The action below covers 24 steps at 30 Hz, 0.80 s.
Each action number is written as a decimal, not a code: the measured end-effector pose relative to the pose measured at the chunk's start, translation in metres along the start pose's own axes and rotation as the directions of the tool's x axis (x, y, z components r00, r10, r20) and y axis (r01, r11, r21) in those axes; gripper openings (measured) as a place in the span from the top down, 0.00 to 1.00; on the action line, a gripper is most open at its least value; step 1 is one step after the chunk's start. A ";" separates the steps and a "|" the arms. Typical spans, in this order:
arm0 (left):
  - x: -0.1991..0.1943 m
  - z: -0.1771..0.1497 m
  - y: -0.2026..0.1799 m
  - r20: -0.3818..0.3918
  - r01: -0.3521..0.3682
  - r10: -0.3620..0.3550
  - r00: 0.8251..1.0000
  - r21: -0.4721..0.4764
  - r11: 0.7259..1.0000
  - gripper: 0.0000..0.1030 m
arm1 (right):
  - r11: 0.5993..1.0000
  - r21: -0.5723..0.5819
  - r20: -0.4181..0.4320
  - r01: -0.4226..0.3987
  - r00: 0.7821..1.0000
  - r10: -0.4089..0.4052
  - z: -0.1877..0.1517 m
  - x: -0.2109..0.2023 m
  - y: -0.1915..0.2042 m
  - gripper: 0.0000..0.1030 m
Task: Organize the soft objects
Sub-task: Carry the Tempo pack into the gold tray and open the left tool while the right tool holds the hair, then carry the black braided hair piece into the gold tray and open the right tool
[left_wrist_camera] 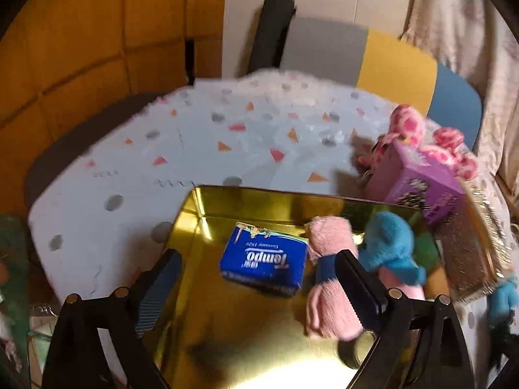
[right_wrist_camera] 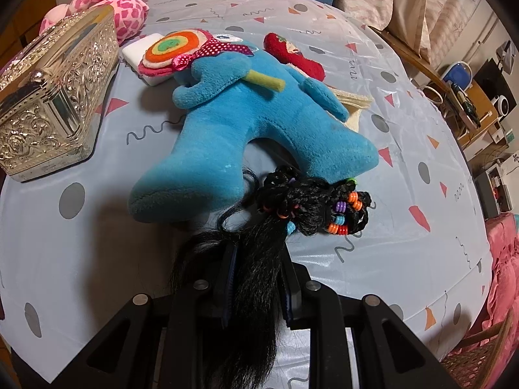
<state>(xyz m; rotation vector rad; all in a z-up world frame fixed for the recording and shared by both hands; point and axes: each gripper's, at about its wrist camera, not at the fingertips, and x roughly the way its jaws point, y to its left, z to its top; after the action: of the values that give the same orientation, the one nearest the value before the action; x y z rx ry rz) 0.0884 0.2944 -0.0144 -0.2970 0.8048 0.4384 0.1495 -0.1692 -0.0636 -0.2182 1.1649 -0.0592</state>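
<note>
In the left wrist view my left gripper (left_wrist_camera: 259, 275) is open above a gold tin (left_wrist_camera: 207, 223). The tin holds a blue Tempo tissue pack (left_wrist_camera: 264, 259), a pink plush roll (left_wrist_camera: 327, 278) and a small blue plush (left_wrist_camera: 389, 246). In the right wrist view my right gripper (right_wrist_camera: 258, 269) is shut on a black hairpiece with coloured beads (right_wrist_camera: 311, 204), held just above the table. A big blue plush doll (right_wrist_camera: 246, 120) with a lollipop (right_wrist_camera: 175, 48) lies beyond it. A red plush (right_wrist_camera: 298, 56) and a pink spotted plush (right_wrist_camera: 113, 6) lie farther back.
An ornate silver box (right_wrist_camera: 55, 97) stands at the left in the right wrist view. A purple box (left_wrist_camera: 418, 181) leans beside the tin. The table wears a patterned plastic cloth (left_wrist_camera: 194, 136). Chairs stand behind it, and shelves of clutter at the far right (right_wrist_camera: 470, 97).
</note>
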 end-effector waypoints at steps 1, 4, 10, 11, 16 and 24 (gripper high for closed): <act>-0.012 -0.006 0.000 0.038 -0.005 0.005 0.999 -0.001 1.000 0.02 | 1.000 -0.001 0.001 0.001 1.000 -0.001 0.000 0.000 0.001 0.78; -0.044 -0.025 -0.005 0.116 0.002 -0.004 0.993 0.020 1.000 0.00 | 1.000 -0.004 0.002 0.003 1.000 -0.003 -0.001 -0.001 0.002 0.79; -0.086 -0.054 -0.023 0.197 -0.018 0.005 0.980 0.060 0.998 0.00 | 1.000 -0.022 0.009 -0.014 1.000 0.014 -0.003 -0.005 0.007 0.81; -0.088 -0.057 -0.026 0.197 -0.017 0.005 0.980 0.063 0.998 0.00 | 0.999 -0.028 0.011 -0.020 1.000 0.020 -0.003 -0.006 0.009 0.82; -0.100 -0.071 -0.038 0.196 0.001 -0.013 0.981 0.060 0.998 0.00 | 0.997 -0.047 0.018 -0.065 0.998 0.066 -0.007 -0.011 0.016 0.82; -0.112 -0.085 -0.047 0.194 0.018 -0.039 0.980 0.107 0.994 0.00 | 0.978 -0.071 0.028 -0.194 0.980 0.197 -0.019 -0.024 0.034 0.84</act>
<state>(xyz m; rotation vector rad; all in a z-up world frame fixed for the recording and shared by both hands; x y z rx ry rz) -0.0108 0.1888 0.0176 -0.1648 0.6272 0.3903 0.1202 -0.1346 -0.0555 -0.1627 1.1493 0.1570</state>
